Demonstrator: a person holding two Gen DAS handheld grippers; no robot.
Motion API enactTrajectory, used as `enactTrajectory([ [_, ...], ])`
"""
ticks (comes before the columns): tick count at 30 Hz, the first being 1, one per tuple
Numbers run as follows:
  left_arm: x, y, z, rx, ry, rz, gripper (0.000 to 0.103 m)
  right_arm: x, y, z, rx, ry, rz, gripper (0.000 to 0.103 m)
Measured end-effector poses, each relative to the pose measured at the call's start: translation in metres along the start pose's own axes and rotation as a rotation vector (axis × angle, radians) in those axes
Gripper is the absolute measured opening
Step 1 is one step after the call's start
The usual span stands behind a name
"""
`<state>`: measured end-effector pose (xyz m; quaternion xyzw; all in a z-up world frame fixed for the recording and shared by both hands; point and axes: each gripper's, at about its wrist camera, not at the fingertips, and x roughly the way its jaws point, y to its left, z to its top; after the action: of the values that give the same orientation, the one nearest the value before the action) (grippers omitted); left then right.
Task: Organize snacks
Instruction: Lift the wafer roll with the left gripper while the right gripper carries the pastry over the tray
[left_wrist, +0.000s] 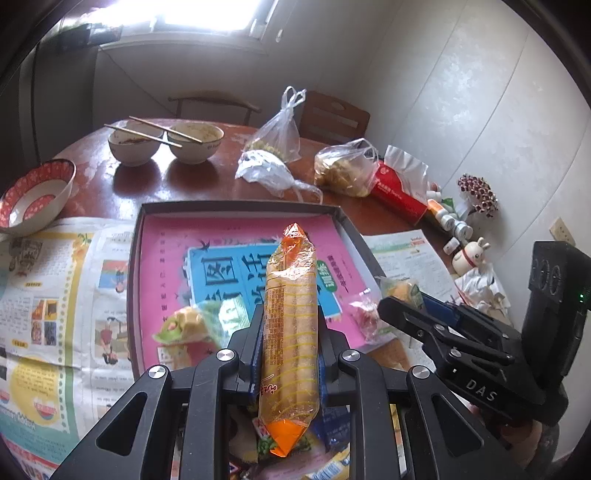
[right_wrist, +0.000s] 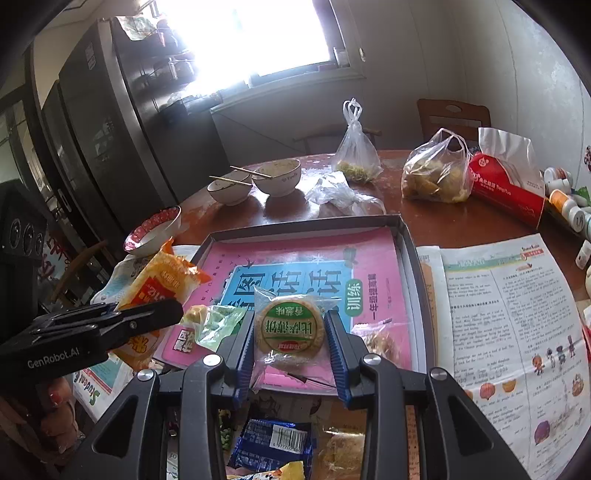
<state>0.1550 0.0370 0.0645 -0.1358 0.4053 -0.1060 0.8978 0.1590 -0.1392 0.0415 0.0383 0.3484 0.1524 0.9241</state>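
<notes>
A long orange wafer packet is gripped by the left gripper and a round biscuit pack by the right gripper, both carried above the shallow box, where placement appears to be called for next.

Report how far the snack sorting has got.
Done: a green-wrapped snack and a pink-wrapped one lie in the box. In hand: left tongs grip an orange packet; right tongs grip a round cracker. Left: the packets below.
</notes>
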Motion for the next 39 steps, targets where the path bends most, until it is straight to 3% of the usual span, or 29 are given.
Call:
enactTrajectory([
  [10,0.016,0.013,0.015,-0.033,0.003,0.003,0.022,0.016,-0.008,0.012,0.005,0.025,0.001,0.037],
  [18,0.040,0.016,0.013,-0.052,0.058,-0.008,0.022,0.035,-0.007,0.013,-0.005,0.067,0.010,0.037],
  [39,0.077,0.010,-0.003,-0.024,0.141,0.015,0.022,0.058,-0.020,-0.011,0.009,0.137,0.008,0.037],
])
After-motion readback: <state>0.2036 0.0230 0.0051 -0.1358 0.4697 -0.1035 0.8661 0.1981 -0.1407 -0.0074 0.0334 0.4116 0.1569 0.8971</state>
